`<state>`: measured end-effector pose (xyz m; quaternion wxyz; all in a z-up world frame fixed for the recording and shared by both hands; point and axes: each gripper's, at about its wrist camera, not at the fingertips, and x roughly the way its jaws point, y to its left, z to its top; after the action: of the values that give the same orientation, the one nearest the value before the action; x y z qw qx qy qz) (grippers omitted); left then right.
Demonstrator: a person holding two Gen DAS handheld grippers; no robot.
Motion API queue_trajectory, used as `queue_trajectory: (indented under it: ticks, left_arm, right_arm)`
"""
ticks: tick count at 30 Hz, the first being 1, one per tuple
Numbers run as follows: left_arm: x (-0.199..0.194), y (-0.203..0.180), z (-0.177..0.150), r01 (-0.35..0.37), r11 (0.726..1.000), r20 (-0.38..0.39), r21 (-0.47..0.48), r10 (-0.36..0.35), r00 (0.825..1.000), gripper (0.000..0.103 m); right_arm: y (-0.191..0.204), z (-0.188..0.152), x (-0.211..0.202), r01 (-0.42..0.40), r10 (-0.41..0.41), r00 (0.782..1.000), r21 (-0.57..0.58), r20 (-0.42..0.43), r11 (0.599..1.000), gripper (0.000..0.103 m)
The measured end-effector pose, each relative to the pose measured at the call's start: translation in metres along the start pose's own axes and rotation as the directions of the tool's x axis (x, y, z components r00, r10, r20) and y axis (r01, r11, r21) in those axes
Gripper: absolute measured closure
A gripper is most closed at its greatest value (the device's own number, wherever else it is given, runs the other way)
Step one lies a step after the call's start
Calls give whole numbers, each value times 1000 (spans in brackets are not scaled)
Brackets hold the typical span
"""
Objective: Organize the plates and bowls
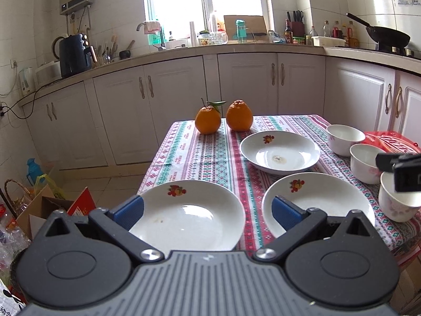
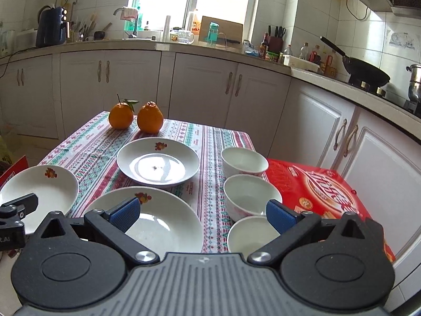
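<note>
Three white plates with a fruit print lie apart on the patterned tablecloth: a near left plate (image 1: pixel 189 216) (image 2: pixel 39 189), a near middle plate (image 1: pixel 318 200) (image 2: pixel 158 218) and a far plate (image 1: pixel 279 150) (image 2: pixel 158 160). Three white bowls stand in a row on the right: far (image 1: pixel 344 137) (image 2: pixel 244 160), middle (image 1: pixel 365 160) (image 2: pixel 250 194) and near (image 1: pixel 397 202) (image 2: pixel 252 234). My left gripper (image 1: pixel 208 212) is open and empty, above the near left plate. My right gripper (image 2: pixel 202 214) is open and empty, above the near middle plate and near bowl.
Two oranges (image 1: pixel 223 118) (image 2: pixel 135 117) sit at the table's far edge. A red box (image 2: pixel 329 192) lies at the right of the bowls. Bags and cardboard boxes (image 1: pixel 39 210) stand on the floor at the left. Kitchen cabinets (image 1: pixel 184 100) line the back.
</note>
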<state>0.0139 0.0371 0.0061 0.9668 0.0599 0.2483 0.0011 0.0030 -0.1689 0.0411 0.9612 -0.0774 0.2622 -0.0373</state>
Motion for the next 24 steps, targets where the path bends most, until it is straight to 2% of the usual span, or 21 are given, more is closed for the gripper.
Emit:
queue_trajectory:
  ticks: [4,7,14,18,24]
  left_arm:
    - [7,23,-10,1,1000,-22,14,-1,1000,1]
    - [14,38,-23,20,999,-62,32,-18,998,1]
    - [32,56,-57,97,994,-184,46,-87,979,1]
    - [48,60,-63,134,991,-228,29,-124,966,1]
    - [66,69,-67,170,985,-247,10,-162,955,1]
  right_arm:
    - [-1,19,6,-78,79,996,-26,48,997,0]
    - [3,29,15,-189,192,979,-58,63,980,0]
    - [32,36,40,-339,341,940,-112,-4,934,0]
    - [48,35,52,-370,368,929,-122,-43,921,0]
    - [62,37,71,-384,374,922,-131,-94,914,0]
